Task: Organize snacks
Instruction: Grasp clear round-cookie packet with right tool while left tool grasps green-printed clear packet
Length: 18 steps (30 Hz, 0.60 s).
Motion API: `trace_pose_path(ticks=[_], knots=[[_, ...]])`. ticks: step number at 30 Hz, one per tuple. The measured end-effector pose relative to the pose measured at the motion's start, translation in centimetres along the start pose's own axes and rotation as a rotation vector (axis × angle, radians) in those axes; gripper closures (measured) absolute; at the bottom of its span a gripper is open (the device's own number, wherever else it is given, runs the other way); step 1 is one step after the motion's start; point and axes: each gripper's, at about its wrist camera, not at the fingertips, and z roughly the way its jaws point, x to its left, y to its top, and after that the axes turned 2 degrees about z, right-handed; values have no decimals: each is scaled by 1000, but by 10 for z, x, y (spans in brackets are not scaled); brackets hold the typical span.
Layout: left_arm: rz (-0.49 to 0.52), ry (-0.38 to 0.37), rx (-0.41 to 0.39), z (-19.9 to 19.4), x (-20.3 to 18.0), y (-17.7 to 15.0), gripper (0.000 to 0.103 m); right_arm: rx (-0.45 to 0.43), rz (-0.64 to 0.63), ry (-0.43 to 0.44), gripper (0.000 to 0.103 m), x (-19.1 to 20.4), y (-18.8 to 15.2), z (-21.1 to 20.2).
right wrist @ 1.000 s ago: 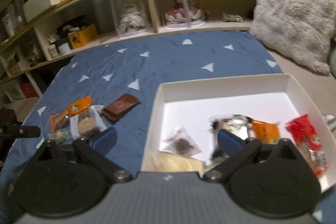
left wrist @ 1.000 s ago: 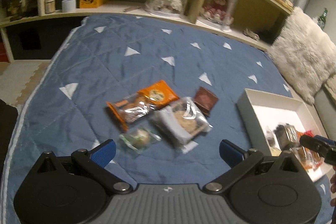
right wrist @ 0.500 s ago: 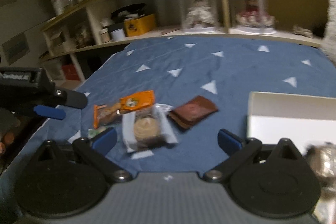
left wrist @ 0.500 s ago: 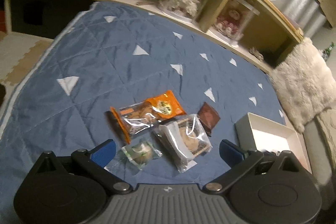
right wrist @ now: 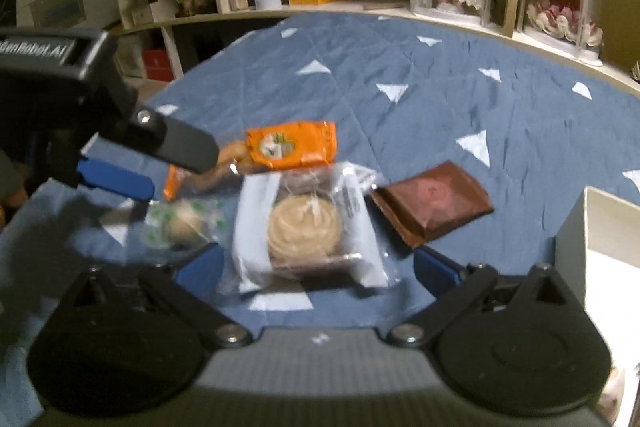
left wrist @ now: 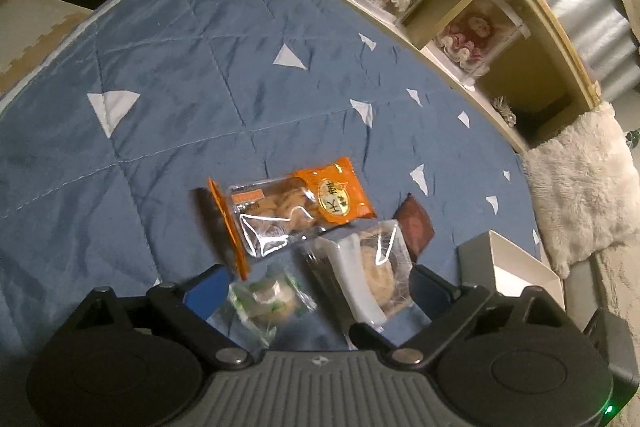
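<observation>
- Four snacks lie close together on the blue quilt (left wrist: 180,99), which has white triangles on it, and none of them is in the box yet.
- The orange packet (left wrist: 296,205) lies farthest from the claws; its clear part shows brown pieces inside.
- The small green-and-white wrapped sweet (left wrist: 268,301) lies just below the orange packet, near the left finger of the left claw (left wrist: 316,287).
- The clear bag with a round pastry (right wrist: 306,231) lies in the middle of the group, and its edge seems to touch the orange packet.
- The brown flat packet (right wrist: 432,203) lies just beside the pastry bag, on the side of the box.
- Only a corner of the white box (left wrist: 508,267) shows in both views, well to the right of the group. Its inside is not visible now, so I cannot tell what it already holds.
- The left claw is released and empty; its blue fingers stand wide over the sweet and the pastry bag.
- The right claw (right wrist: 316,265) is also released and empty, and it frames the pastry bag between its fingers.
- In the right view the left claw shows at the left edge, just above the sweet and the orange packet.
- My judgement: at least four snacks are left to move, so the task is not finished. Both claws look ready to pick something, but no grasp is made yet.
</observation>
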Motion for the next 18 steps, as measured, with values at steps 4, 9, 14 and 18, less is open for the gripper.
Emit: trace_pose_path(ticks=[4,9,14,18], knots=[[3,-8,2,10,4,2,8,-9,31,43,18,-5,-3,0],[26,-27,80,13,1,-3,8,15,17,51,33,-2,-2,-5],[59,-30,117,6,-9,-11,8,48,17,24,35,-4,-4,-16],[72,6,109,6,-13,-15,18,86,35,-10,35,-7,-10,-31]])
